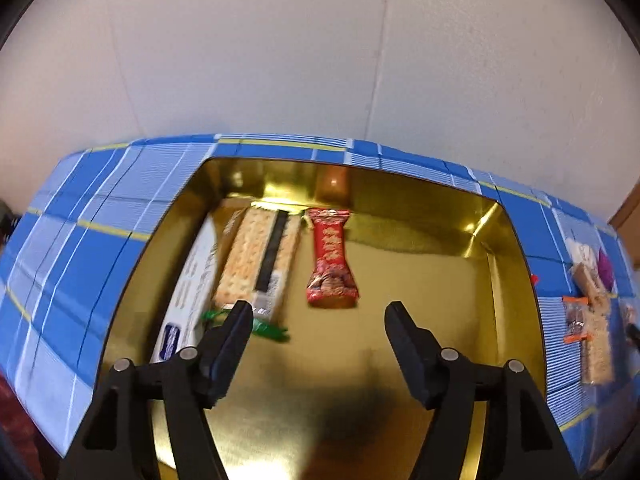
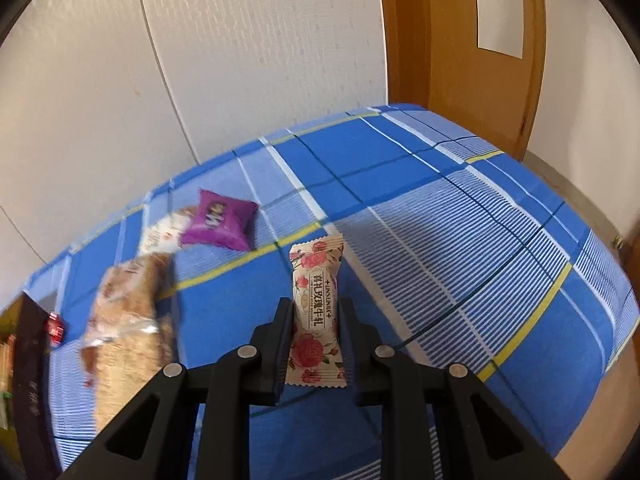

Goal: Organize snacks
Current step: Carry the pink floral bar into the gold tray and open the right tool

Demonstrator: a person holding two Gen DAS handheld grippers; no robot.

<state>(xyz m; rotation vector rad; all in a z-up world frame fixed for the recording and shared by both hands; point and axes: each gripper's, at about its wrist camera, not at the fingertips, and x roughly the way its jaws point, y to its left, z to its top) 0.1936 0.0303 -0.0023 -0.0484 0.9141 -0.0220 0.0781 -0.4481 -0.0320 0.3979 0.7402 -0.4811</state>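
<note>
two tongs were seen: the left tongs [image 1: 318, 316] stood open and empty over the gold tin [image 1: 420, 280]; the right tongs [image 2: 316, 320] gripped a rose candy [image 2: 316, 300].

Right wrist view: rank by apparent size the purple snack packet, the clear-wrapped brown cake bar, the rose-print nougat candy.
1. Clear-wrapped brown cake bar, largest, though blurred.
2. Rose-print nougat candy, held in the right hand-held gripper; it sits nearest the lens, so its rank is unsure.
3. Purple snack packet, smallest but farthest.
</note>
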